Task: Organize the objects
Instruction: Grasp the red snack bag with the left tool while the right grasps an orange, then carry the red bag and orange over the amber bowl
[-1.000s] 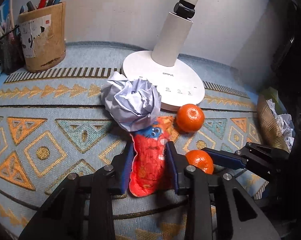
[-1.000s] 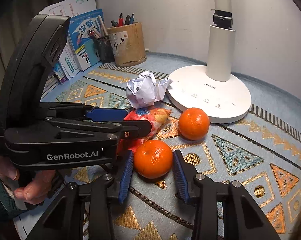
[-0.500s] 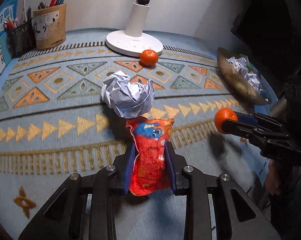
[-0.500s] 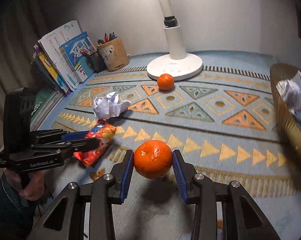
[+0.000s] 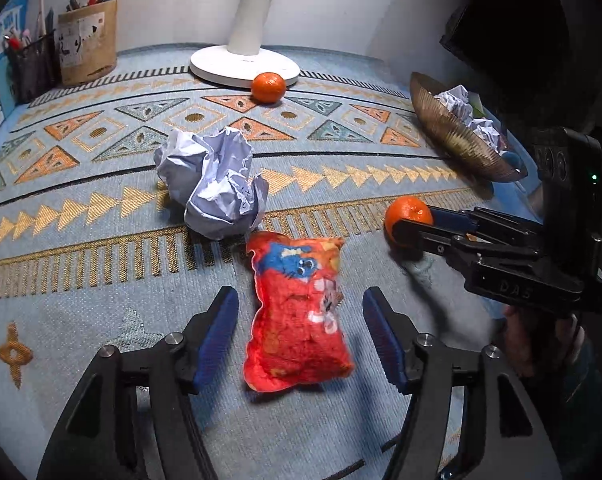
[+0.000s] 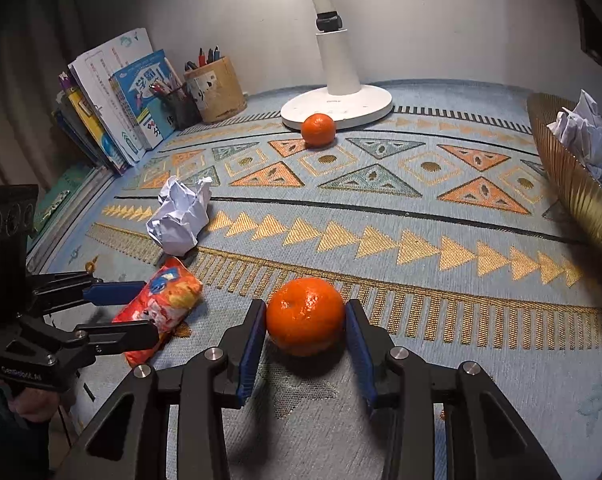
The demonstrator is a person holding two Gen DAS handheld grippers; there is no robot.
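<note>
1. Left tool (image 5: 301, 334): its jaws are opening. A second ago the blue pads pinched the red snack bag (image 5: 299, 316); now both stand clear of it, and the bag lies loose between them at lower centre of the left wrist view.
2. Right tool (image 6: 305, 342): clamped on a mandarin (image 6: 305, 315), as it was a second ago.
3. Crumpled paper ball (image 5: 213, 184): just above the bag, apparently touching its top edge.
4. Second mandarin (image 5: 268, 87): upper centre, against the lamp base (image 5: 221, 65).
5. Gold bowl (image 5: 457, 142): upper right, already holding paper wads.
6. Patterned desk (image 5: 81, 248): both tools have moved back from the lamp. Judgement: the bag looks newly placed; the held mandarin awaits its spot.
</note>
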